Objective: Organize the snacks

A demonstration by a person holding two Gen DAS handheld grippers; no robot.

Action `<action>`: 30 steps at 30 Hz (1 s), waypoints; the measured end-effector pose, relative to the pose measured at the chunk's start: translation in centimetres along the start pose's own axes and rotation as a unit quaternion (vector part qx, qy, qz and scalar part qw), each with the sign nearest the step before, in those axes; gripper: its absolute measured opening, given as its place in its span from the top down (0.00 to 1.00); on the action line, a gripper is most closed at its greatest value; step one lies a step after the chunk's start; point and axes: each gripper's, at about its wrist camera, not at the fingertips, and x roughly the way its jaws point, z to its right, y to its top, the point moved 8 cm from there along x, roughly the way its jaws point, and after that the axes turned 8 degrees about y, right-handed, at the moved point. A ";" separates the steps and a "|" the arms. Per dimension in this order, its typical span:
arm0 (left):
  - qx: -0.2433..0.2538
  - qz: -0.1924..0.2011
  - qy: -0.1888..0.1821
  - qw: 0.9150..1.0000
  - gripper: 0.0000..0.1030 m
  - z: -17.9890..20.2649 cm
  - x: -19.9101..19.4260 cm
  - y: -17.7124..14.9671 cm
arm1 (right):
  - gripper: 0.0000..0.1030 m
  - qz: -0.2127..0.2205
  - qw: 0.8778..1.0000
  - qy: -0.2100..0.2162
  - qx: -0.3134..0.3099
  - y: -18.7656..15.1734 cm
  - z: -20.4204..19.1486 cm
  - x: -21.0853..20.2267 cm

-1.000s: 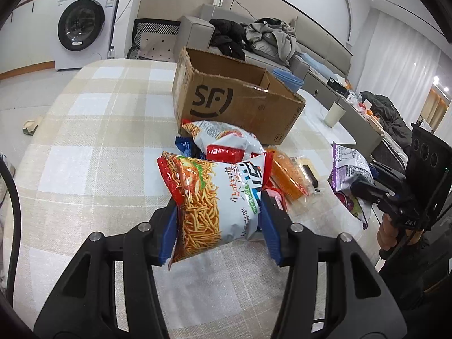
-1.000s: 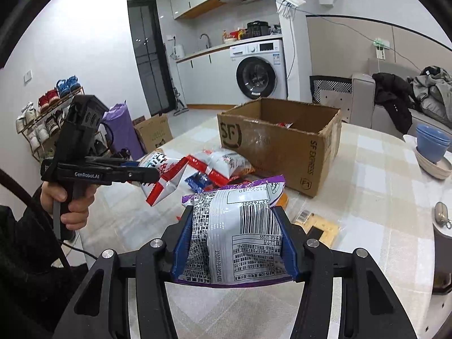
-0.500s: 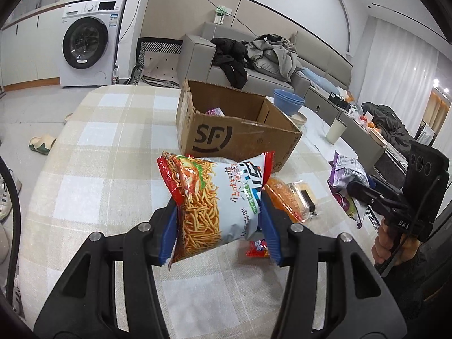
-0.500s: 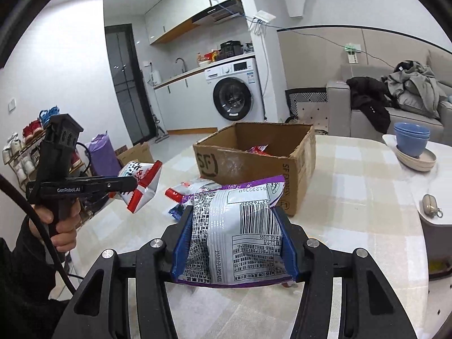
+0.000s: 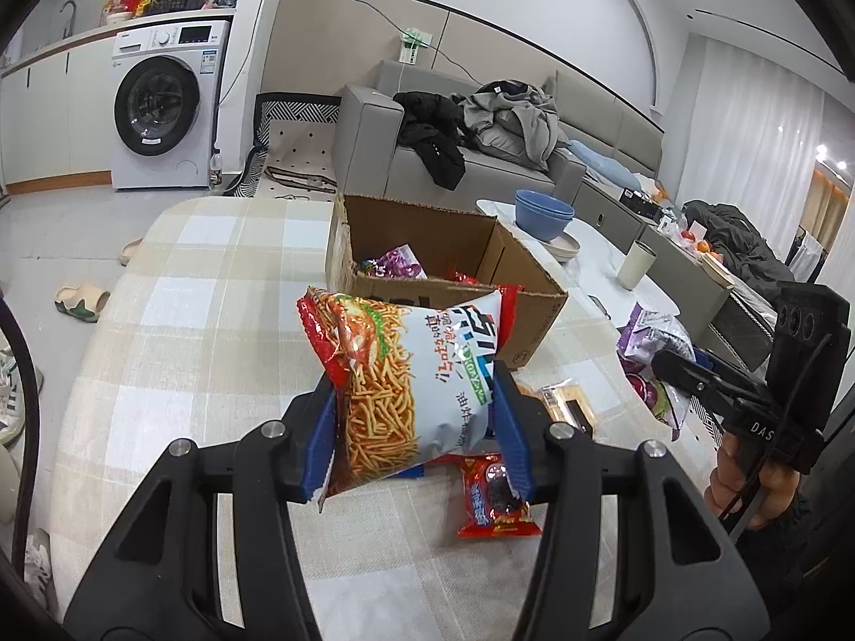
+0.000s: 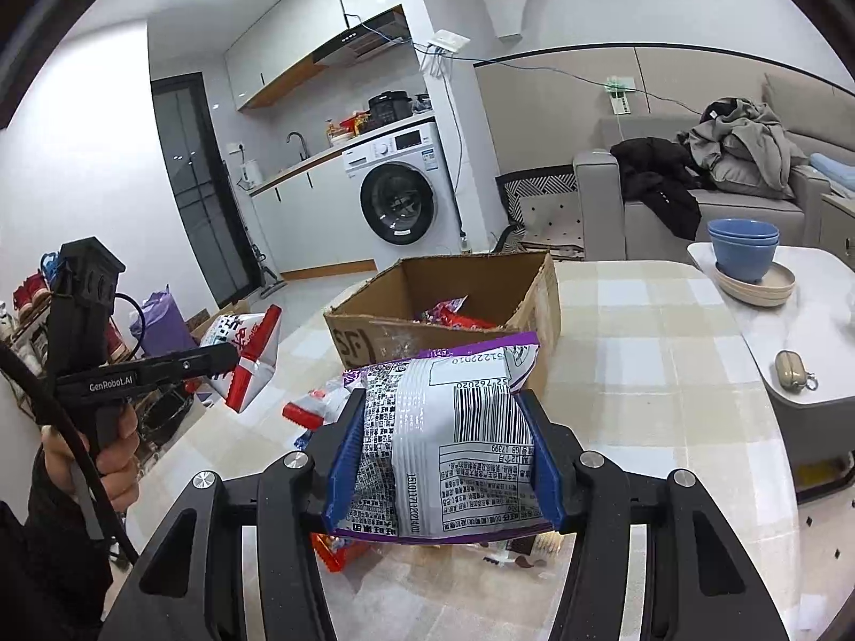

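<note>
Left gripper (image 5: 414, 430): jaws clamped on the noodle-snack bag (image 5: 411, 374), pads pressing both sides, bag held off the table and short of the cardboard box (image 5: 534, 315).

Centre: the box stands open on the checked tablecloth (image 5: 187, 320). Some packets already lie inside, a purple one and red ones visible. Judged partly filled, task well under way.

Loose on the cloth: a red packet (image 5: 494, 497) near the left gripper, a flat brown-and-black packet (image 5: 569, 403) just beyond it, more red-and-white packets (image 6: 320, 406) near the box's front. These remain to be packed.

Right gripper (image 6: 443, 462): jaws closed on the purple-and-white bag (image 6: 454, 438), barcode side up, held above the table in front of the box.

Both bags not yet dropped in.
</note>
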 end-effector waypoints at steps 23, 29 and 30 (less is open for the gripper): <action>0.010 0.011 -0.008 1.000 0.53 1.7 3.1 7.0 | 0.47 0.025 0.999 -0.027 0.011 5.9 1.4 1.5; 0.008 0.011 -0.010 1.000 0.53 1.7 4.2 8.1 | 0.47 0.027 0.999 -0.029 0.016 6.9 1.7 2.4; 0.006 0.010 -0.010 1.000 0.53 1.7 4.3 8.2 | 0.47 0.027 0.999 -0.029 0.017 7.1 1.8 2.5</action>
